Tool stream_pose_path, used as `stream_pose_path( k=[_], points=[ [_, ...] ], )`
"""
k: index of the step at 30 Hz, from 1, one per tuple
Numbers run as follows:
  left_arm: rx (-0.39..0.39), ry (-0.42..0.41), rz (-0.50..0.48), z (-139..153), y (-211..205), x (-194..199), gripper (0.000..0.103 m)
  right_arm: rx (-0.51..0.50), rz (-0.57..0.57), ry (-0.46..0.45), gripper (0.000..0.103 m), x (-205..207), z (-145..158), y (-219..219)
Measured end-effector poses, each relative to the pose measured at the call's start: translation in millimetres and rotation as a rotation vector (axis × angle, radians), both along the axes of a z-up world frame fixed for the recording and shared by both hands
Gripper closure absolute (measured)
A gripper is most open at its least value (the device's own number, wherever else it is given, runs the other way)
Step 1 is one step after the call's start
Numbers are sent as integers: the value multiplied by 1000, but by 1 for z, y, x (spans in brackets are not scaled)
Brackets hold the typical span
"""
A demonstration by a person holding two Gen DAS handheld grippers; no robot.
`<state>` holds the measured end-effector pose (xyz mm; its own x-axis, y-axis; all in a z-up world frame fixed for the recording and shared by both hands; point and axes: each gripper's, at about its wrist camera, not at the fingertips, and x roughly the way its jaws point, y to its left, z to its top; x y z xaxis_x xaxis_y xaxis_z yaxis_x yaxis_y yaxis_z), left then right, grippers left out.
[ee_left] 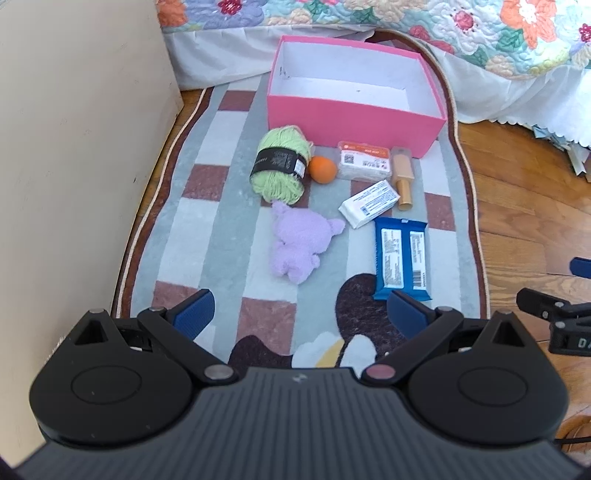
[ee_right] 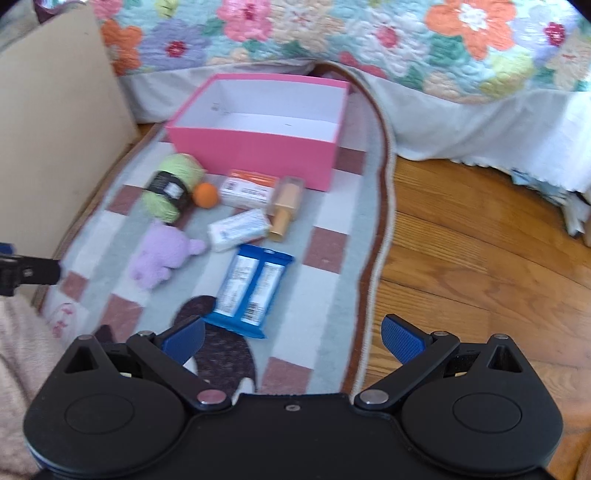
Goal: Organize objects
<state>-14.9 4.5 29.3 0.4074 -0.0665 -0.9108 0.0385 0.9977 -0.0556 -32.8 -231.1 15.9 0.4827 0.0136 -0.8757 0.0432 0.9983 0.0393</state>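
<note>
Floral quilt (ee_left: 424, 22) hangs over the bed edge at the back, wood floor (ee_left: 524, 206) on my right, beige panel (ee_left: 74, 147) on my left. Checked rug (ee_left: 221, 125) covers the middle; all the task things sit on it. Pink box (ee_left: 354, 122) stands open at the rug's far end, white inside, nothing visible in it.

In front of the box, largest down: green yarn skein (ee_left: 280, 164) with a black band, nearest the box's left corner. Purple plush (ee_left: 299, 240) lies just below the yarn, touching or nearly so. Blue snack pack (ee_left: 402, 258) lies flat, label side up, closest to me on the right. White wrapped bar (ee_left: 369, 203) is tilted, between the plush and the snack pack. Clear case with an orange label (ee_left: 365, 160) sits just before the box front. Tan bottle (ee_left: 400, 173) lies on its side beside the case, its cap end touching the white bar. Orange ball (ee_left: 322, 169) sits between yarn and case.

My left gripper (ee_left: 299, 310) is spread wide, holding nothing, above the near rug. My right gripper (ee_right: 293, 338) is also wide and holding nothing, over the rug's right edge; the snack pack's near corner is just beside its left pad.
</note>
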Motion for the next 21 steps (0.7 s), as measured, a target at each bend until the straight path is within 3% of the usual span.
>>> stream_pose_path(
  k=[4, 8, 13, 18, 21],
  points=[
    [-9, -55, -15, 5, -10, 11, 2, 76, 62, -51, 0, 7, -1, -5],
    [-84, -71, -37, -11, -22, 37, 2, 100, 130, -117, 0, 18, -22, -2],
    [-118, -49, -113, -52, -49, 72, 2, 113, 116, -73, 0, 42, -71, -1],
    [-97, 21, -129, -94, -68, 93, 4, 218, 113, 5, 1, 52, -111, 3],
    [-130, 51, -110, -115, -68, 100, 4, 289, 104, 31, 1, 53, -125, 10]
  ],
)
